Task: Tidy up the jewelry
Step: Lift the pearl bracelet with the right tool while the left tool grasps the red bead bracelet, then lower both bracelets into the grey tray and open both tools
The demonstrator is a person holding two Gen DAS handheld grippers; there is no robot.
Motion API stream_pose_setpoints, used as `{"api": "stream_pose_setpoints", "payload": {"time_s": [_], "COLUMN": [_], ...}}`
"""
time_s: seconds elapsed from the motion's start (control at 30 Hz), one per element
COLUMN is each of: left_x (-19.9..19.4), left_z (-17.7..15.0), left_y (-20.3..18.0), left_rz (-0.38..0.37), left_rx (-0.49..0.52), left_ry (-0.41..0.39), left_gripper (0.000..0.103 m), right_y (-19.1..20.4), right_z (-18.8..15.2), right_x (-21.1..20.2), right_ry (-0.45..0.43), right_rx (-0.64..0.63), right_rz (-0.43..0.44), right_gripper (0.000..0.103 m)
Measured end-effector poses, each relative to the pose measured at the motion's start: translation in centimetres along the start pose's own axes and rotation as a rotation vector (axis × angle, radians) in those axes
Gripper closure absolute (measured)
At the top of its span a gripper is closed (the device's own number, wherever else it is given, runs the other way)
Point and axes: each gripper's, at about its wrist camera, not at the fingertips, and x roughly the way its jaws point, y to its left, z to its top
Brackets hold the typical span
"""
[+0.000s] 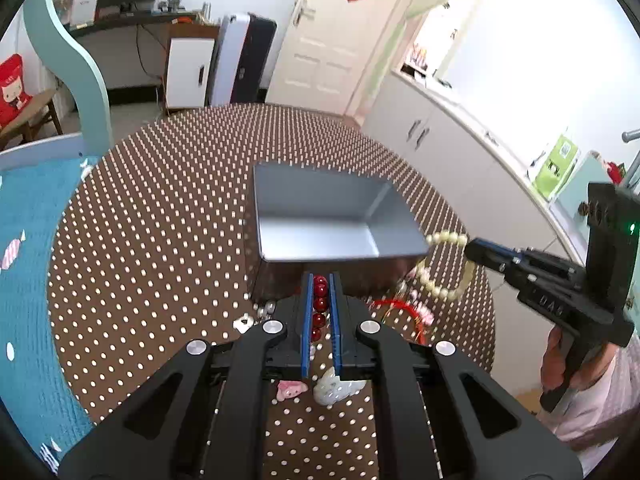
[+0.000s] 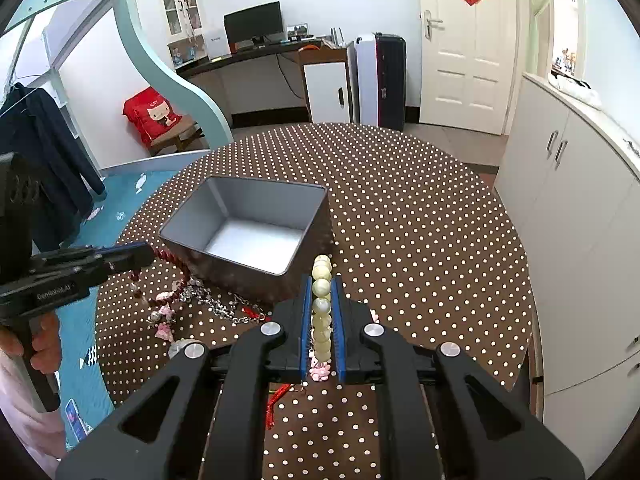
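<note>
The grey metal box stands open on the dotted tablecloth. The left gripper hangs just in front of the box's near wall, its blue-lined fingers pinching a string of red beads that runs between them. The right gripper hangs at the box's near right corner, fingers pressed on a cream bead bracelet, whose loop dangles beside that corner, outside the box. In front of the box, on the cloth, lie a silver chain, pink charms and a red tassel.
</note>
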Motion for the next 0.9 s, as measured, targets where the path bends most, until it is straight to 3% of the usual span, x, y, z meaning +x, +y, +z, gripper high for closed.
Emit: {"api": "stream_pose_setpoints", "payload": {"time_s": [0.3,0.37,0.57,0.9], "left_x": [-2.4,-2.7,-2.0,3.5], "left_z": [1.9,2.7,5.6,6.9], "left_y": [-0.9,-1.1,-2.4,-1.7], "left_rz": [-0.050,-0.042,-0.001,0.065], "left_rx": [-0.020,-0.032,-0.010,0.000], "left_ry": [-0.073,-0.074,-0.108,-0.030], "left_gripper": [0.096,0.096,0.096,0.096], "right_y": [1.0,0.9,2.1,2.9], "right_z": [1.0,2.0,4.8,6.0], "right_x": [-2.1,-2.7,-3.0,2.5], "right_ry": [-0.067,-0.091,-0.142,-0.023], "right_rx": [-0.037,-0.028,-0.064,-0.054], "right_rz": [0.032,0.087,0.130,0.142], "right_gripper": [0.094,0.094,0.094,0.094]}}
